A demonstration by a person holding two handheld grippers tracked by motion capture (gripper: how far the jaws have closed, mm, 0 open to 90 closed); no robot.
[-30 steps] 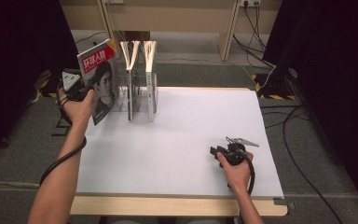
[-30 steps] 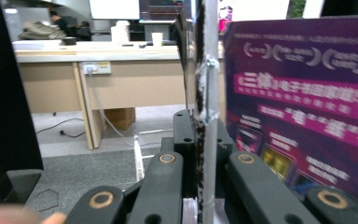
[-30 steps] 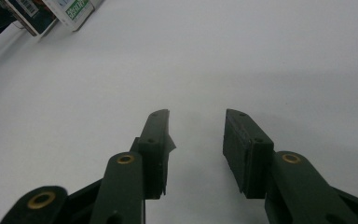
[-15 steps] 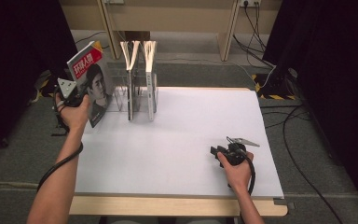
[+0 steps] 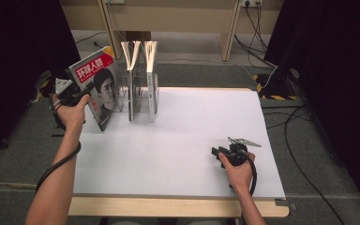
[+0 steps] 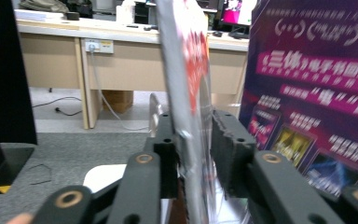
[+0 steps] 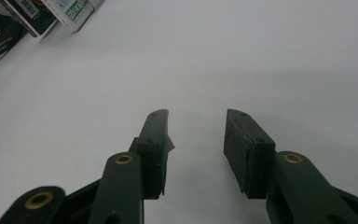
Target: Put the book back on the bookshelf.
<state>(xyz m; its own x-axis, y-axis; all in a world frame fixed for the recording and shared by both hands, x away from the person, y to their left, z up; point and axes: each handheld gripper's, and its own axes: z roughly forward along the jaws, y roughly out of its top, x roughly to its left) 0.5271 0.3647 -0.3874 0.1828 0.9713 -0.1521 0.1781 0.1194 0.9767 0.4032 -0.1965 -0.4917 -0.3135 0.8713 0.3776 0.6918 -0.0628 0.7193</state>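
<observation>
White tabletop (image 5: 192, 140) is carrying a clear rack (image 5: 140, 101) at its far left, where the left gripper (image 6: 193, 135), jaws just parting, is straddling the upright magazine (image 5: 98, 86) edge-on beside the rack, while the right gripper (image 7: 196, 140) is idling half-open, empty, well apart.

Bare forearms, a black handheld gripper in each hand

Left gripper (image 5: 88, 90) and right gripper (image 5: 215, 152) share matte black jaws with brass-ringed pivots and small screw holes; each carries a grey three-cornered plate on top and trails a black cable along the sleeveless arm
</observation>
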